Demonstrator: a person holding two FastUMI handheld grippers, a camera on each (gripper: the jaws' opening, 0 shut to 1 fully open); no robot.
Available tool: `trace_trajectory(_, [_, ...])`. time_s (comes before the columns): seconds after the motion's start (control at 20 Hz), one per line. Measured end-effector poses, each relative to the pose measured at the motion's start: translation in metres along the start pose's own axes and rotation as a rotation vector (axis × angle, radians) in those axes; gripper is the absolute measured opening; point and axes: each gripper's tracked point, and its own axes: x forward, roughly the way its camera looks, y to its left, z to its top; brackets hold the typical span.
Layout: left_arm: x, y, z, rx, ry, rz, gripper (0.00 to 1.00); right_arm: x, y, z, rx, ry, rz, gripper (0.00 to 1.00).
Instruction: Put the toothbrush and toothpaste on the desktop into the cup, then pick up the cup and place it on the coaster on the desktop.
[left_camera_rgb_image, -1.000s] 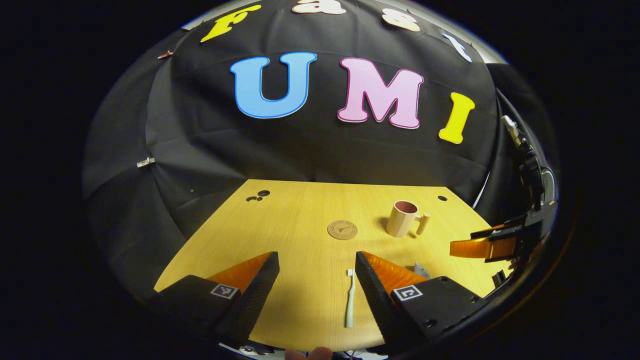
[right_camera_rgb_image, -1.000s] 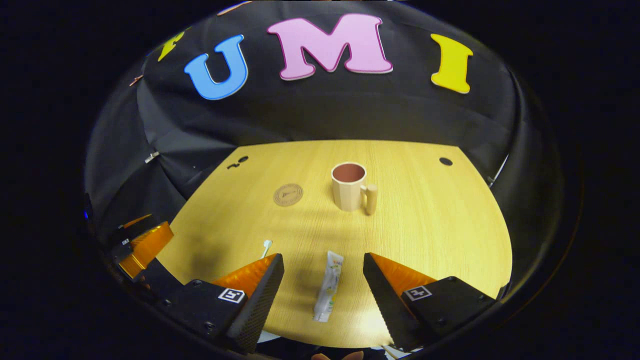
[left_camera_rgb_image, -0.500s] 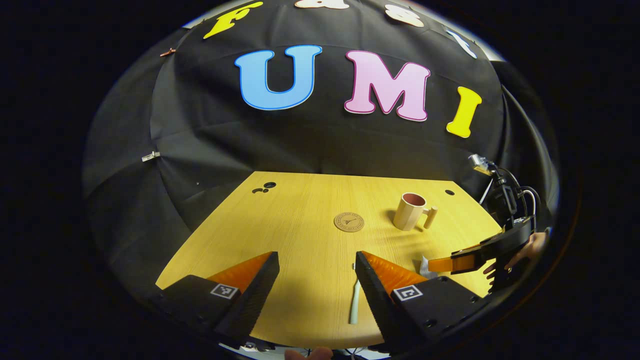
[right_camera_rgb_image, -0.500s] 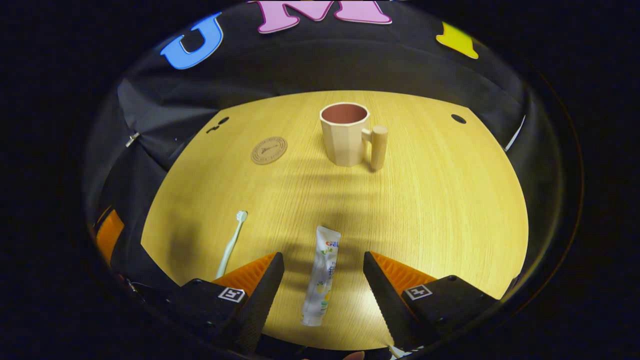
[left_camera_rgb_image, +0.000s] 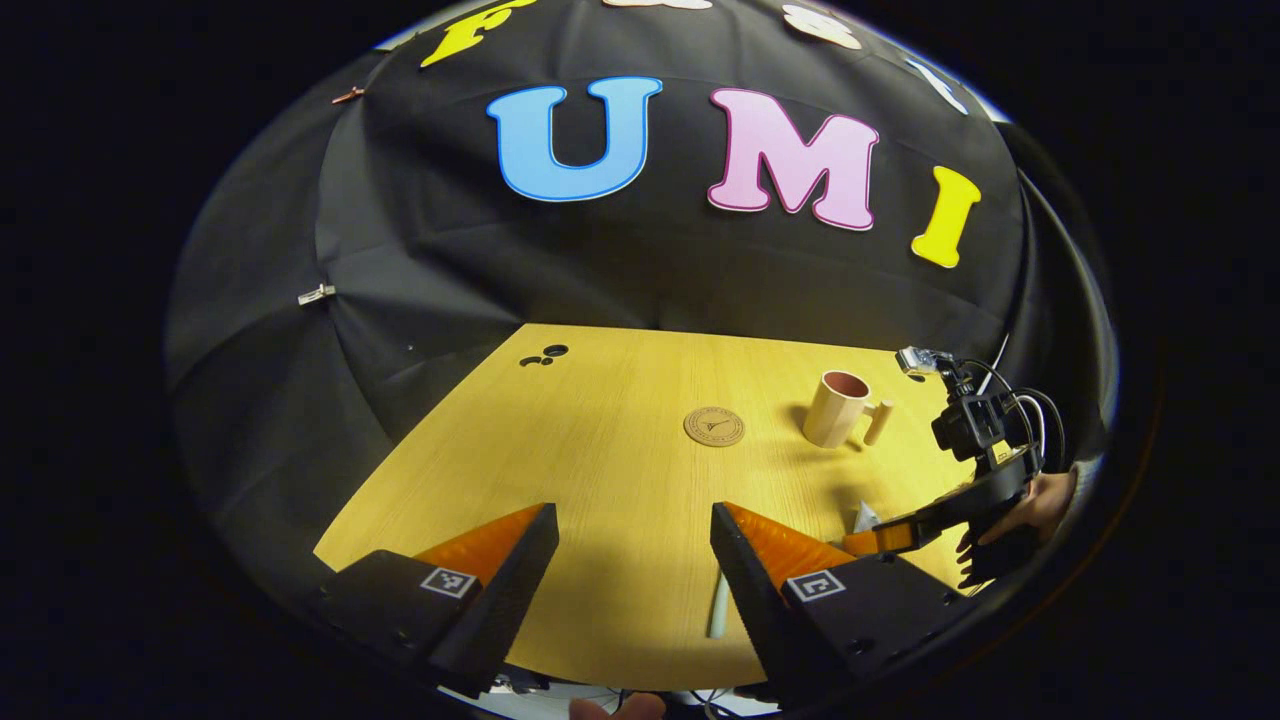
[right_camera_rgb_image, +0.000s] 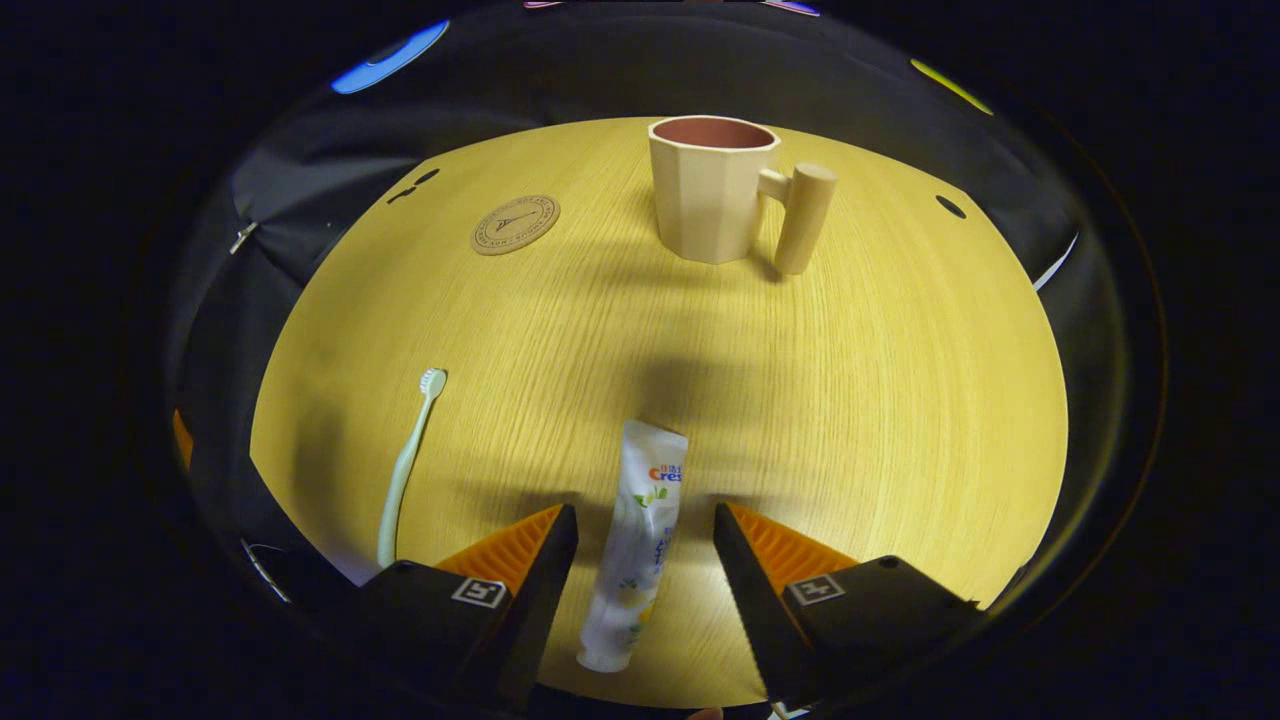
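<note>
Right gripper (right_camera_rgb_image: 640, 560) wide apart now, dropped low over the toothpaste (right_camera_rgb_image: 633, 548), one finger on each side, not squeezing yet. Closer than a second ago. Probably about to grab. Left gripper (left_camera_rgb_image: 632, 560) also spread wide, holding nothing, pulled back a bit, toothbrush (left_camera_rgb_image: 718, 606) just by its right finger. Cup (right_camera_rgb_image: 712, 188) farther back on the surface (right_camera_rgb_image: 900, 400), nothing seen inside. Coaster (right_camera_rgb_image: 515, 224) to its left, bare.
</note>
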Motion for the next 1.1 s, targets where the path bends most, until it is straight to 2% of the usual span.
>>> trace_trajectory(0.15, [-0.001, 0.005, -0.004, -0.012, 0.005, 0.014, 0.97, 0.006, -0.002, 0.0, 0.013, 0.019, -0.018, 0.67])
trace_trajectory(0.2, [0.0, 0.006, -0.005, -0.016, 0.006, 0.019, 0.97, 0.005, -0.001, 0.001, 0.021, 0.018, -0.017, 0.59])
trace_trajectory(0.25, [0.0, 0.007, -0.006, -0.02, 0.009, 0.021, 0.97, 0.007, 0.0, 0.0, 0.026, 0.028, -0.01, 0.46])
trace_trajectory(0.3, [0.0, 0.005, -0.008, -0.024, 0.012, 0.023, 0.97, 0.007, -0.001, 0.001, 0.032, 0.023, 0.004, 0.41])
trace_trajectory(0.4, [0.002, 0.003, -0.01, -0.032, 0.021, 0.022, 0.97, 0.006, 0.0, 0.002, 0.03, 0.021, 0.015, 0.21])
trace_trajectory(0.55, [0.005, -0.003, -0.009, -0.034, 0.026, 0.01, 0.97, 0.005, 0.002, 0.003, 0.031, -0.004, 0.06, 0.14])
trace_trajectory(0.75, [0.011, -0.021, -0.004, -0.02, 0.031, -0.032, 0.97, -0.007, 0.005, 0.012, 0.06, -0.083, 0.126, 0.14])
trace_trajectory(0.95, [0.025, -0.049, -0.005, 0.001, 0.059, -0.112, 0.96, -0.046, 0.007, 0.021, 0.084, -0.171, 0.211, 0.14])
trace_trajectory(1.1, [0.04, -0.067, -0.014, 0.022, 0.114, -0.159, 0.97, -0.067, 0.002, 0.023, 0.089, -0.21, 0.237, 0.14])
